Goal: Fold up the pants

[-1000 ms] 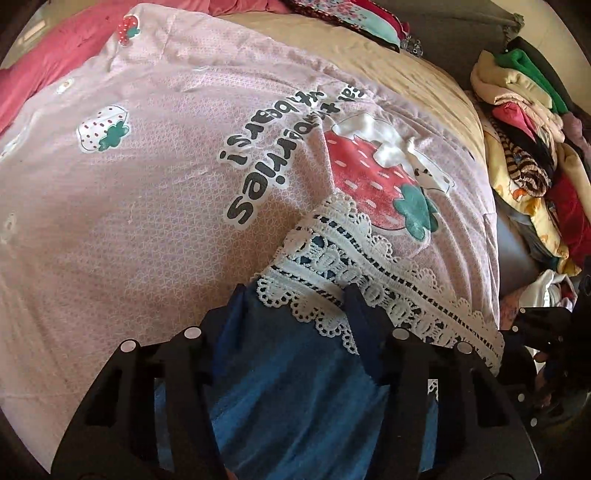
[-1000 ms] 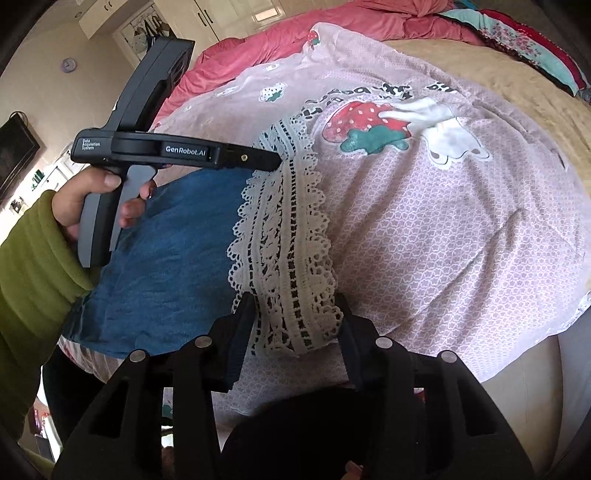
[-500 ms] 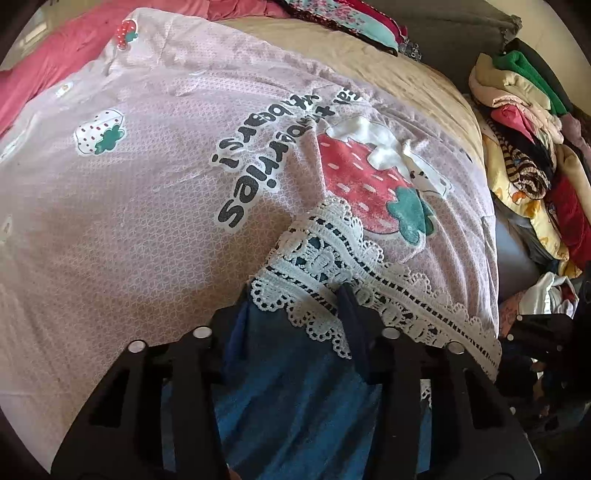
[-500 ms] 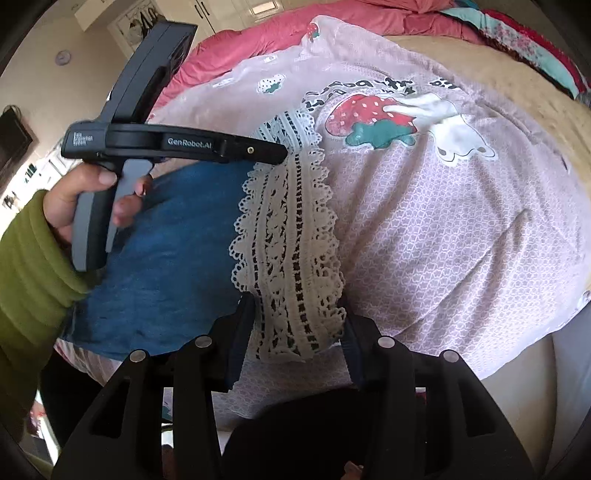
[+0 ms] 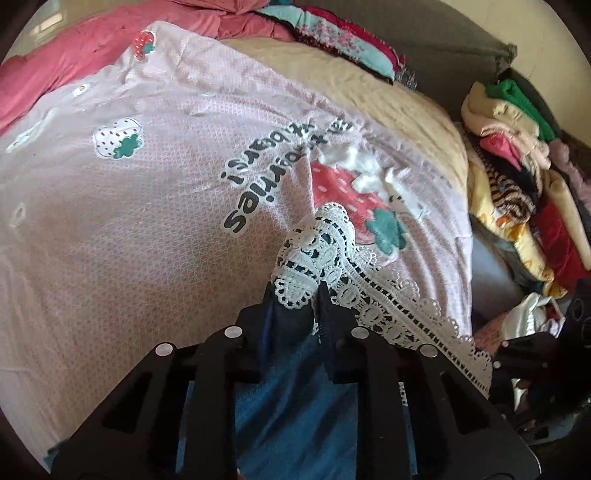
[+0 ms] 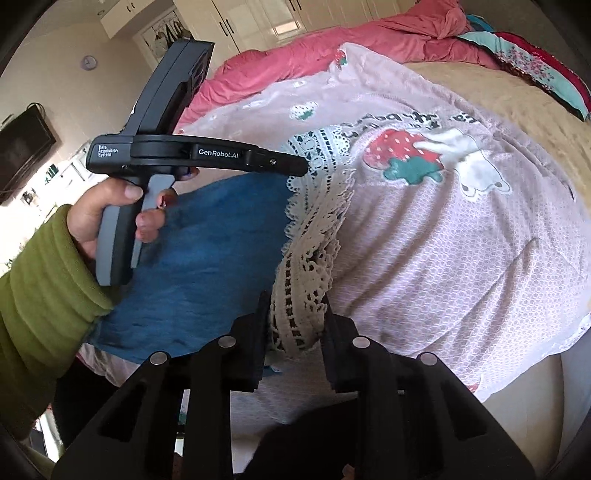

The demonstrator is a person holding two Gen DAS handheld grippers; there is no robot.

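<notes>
Blue pants (image 5: 295,406) with a white lace hem (image 5: 317,243) lie on a pink strawberry blanket (image 5: 147,221). My left gripper (image 5: 295,295) is closing, and the hem's near corner is bunched and pinched between its fingers. In the right wrist view the same pants (image 6: 207,251) spread to the left, with the lace hem (image 6: 314,236) running toward me. My right gripper (image 6: 295,306) is closing too, with the hem's other end gathered between its fingers. A hand in a green sleeve (image 6: 44,288) holds the left gripper (image 6: 301,169) at the far end of the hem.
A red quilt (image 5: 55,62) and a tan sheet (image 5: 369,96) cover the bed beyond the blanket. A heap of mixed clothes (image 5: 517,184) is piled at the right. White wardrobes (image 6: 258,22) and a dark screen (image 6: 22,147) stand across the room.
Both pairs of jaws have narrowed onto the lace hem. The lace between them has bunched up and risen slightly off the blanket.
</notes>
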